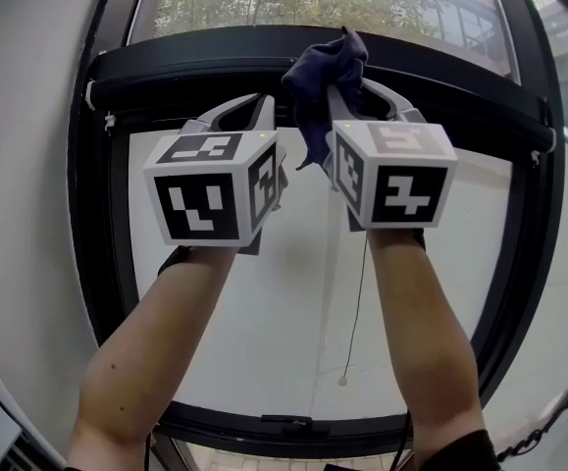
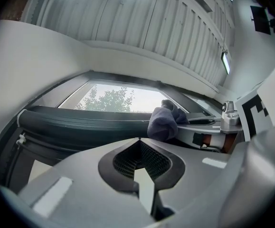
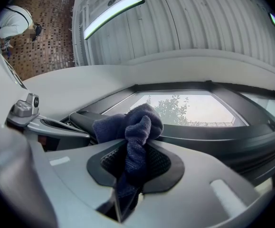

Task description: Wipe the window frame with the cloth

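A black window frame's crossbar [image 1: 166,72] runs across the top of the head view. Both grippers are raised to it, side by side. My right gripper [image 1: 350,86] is shut on a dark blue cloth [image 1: 325,67], whose bunched end presses against the bar while a tail hangs down between the grippers. In the right gripper view the cloth [image 3: 130,127] sticks out of the right gripper [image 3: 136,148] just before the frame bar [image 3: 222,137]. My left gripper [image 1: 262,104] is just left of the cloth. It is shut, and the left gripper [image 2: 138,141] holds nothing. The cloth [image 2: 165,122] shows to its right.
Below the bar is a pale pane with a thin cord [image 1: 360,302] hanging down it. The frame's lower bar [image 1: 284,425] crosses the bottom. A white wall [image 1: 28,214] stands at the left. A person in white [image 3: 14,23] is far off in the right gripper view.
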Tool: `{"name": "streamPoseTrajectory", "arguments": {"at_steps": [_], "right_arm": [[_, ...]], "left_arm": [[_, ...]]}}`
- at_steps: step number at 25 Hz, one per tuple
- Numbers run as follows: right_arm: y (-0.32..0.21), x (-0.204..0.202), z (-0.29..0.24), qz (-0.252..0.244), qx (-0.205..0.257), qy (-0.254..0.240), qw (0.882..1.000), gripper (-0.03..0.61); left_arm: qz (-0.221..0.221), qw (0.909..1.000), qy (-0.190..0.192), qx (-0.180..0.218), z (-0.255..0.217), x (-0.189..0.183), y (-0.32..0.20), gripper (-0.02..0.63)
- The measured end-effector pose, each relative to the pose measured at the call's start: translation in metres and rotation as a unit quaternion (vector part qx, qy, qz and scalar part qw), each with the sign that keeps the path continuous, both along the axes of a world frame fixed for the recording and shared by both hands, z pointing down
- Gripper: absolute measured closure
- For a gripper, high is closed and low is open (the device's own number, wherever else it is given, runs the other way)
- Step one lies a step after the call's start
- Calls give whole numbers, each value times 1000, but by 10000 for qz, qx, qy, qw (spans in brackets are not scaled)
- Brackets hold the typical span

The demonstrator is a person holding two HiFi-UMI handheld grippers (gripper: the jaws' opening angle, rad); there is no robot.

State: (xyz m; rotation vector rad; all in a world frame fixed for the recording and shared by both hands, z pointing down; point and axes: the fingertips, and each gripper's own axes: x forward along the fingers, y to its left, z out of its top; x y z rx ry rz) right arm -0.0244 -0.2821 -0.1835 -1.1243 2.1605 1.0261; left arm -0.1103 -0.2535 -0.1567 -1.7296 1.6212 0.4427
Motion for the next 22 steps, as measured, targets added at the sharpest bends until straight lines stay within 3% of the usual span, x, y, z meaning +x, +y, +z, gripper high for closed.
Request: {"name": "streamPoseTrajectory", "arguments": {"at_steps": [22], "right_arm": [[-24, 101, -6, -519, -157, -174, 9984, 491]], "left_arm": [[-19, 9999, -86, 83, -4, 100, -17, 614]]}}
